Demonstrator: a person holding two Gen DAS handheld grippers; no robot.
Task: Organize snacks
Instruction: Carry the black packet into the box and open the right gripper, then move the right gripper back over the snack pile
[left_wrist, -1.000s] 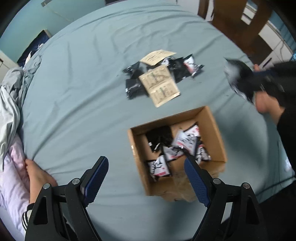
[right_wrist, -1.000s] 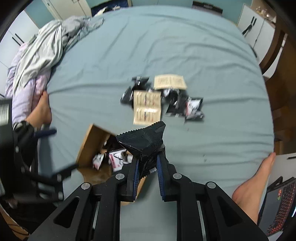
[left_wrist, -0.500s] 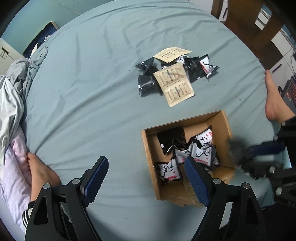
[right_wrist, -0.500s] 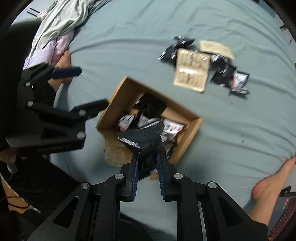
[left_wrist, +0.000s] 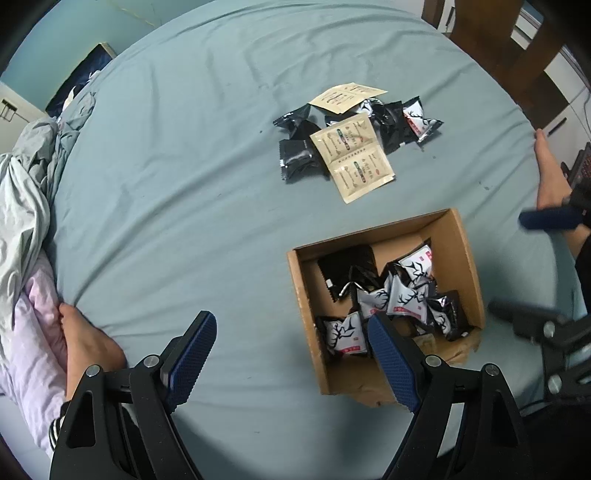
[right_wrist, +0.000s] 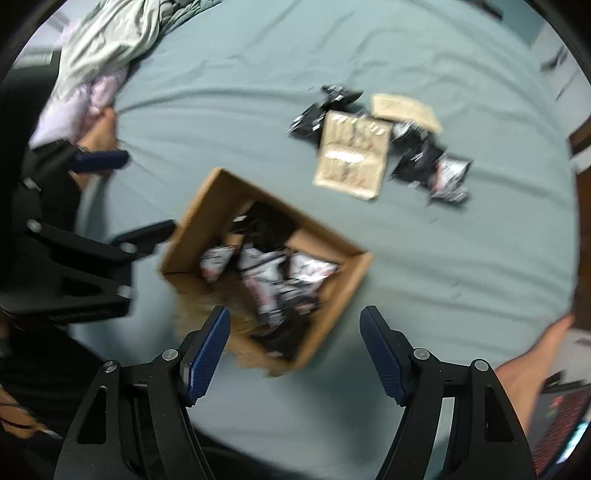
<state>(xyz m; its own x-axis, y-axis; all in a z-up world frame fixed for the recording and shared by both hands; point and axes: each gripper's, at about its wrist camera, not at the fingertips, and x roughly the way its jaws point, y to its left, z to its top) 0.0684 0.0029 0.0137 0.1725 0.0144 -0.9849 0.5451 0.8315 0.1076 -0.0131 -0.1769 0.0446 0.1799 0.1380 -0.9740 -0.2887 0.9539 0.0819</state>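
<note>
Nearest the left wrist camera, the left gripper (left_wrist: 291, 345) hangs released and empty, its right finger overlapping the cardboard box (left_wrist: 469, 266) at about 4 o'clock in that view. In the right wrist view the right gripper (right_wrist: 295, 341) is likewise spread wide, gripping nothing, above the near corner of the box. The box sits on the blue-grey sheet (left_wrist: 177, 177) and holds a jumble of black and white snack packets (left_wrist: 402, 295). Farther out, at about 1 o'clock from the box, a loose pile of black packets (left_wrist: 299, 157) and 2 tan sachets (left_wrist: 352, 157) lies on the sheet. A rumpled blanket (left_wrist: 22, 206) is bunched at 9 o'clock.
</note>
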